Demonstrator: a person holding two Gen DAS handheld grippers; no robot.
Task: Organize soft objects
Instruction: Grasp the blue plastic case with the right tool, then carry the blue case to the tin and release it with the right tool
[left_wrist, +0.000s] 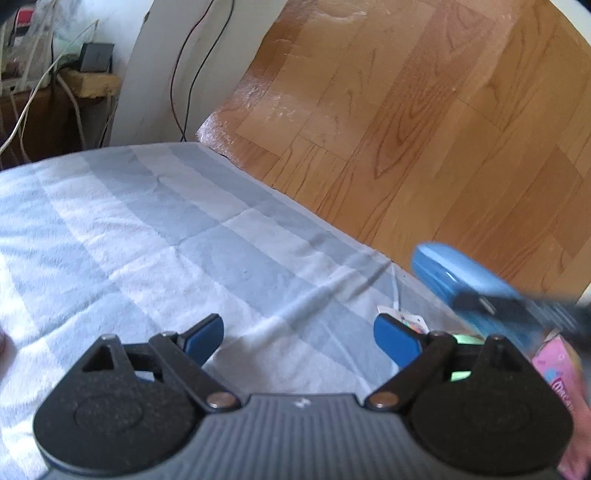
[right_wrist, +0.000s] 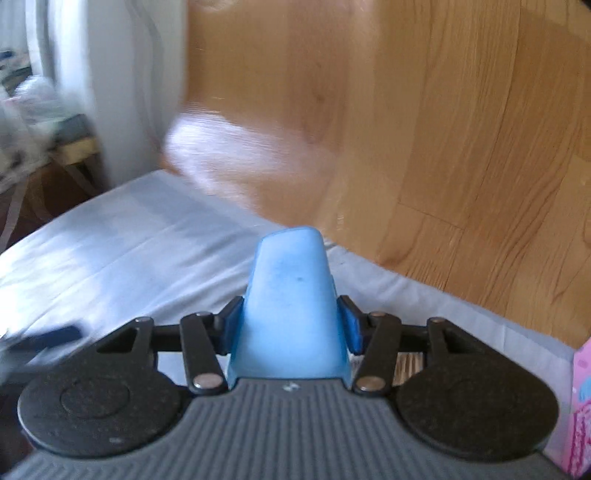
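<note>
My right gripper (right_wrist: 290, 325) is shut on a soft light-blue block (right_wrist: 291, 295) that sticks out forward between its blue pads, held above the bed. The same blue block (left_wrist: 461, 277) shows blurred at the right of the left wrist view, with the right gripper behind it. My left gripper (left_wrist: 299, 338) is open and empty, low over the blue-and-white checked blanket (left_wrist: 166, 240). A pink printed package (left_wrist: 557, 373) lies at the right edge, also visible in the right wrist view (right_wrist: 581, 406).
The bed edge runs diagonally, with wooden floor (left_wrist: 406, 110) beyond it. A white wall panel (left_wrist: 155, 74) with dangling cables and a cluttered low shelf (left_wrist: 55, 74) stand at the far left. A small tag (left_wrist: 404, 317) lies by the left gripper's right finger.
</note>
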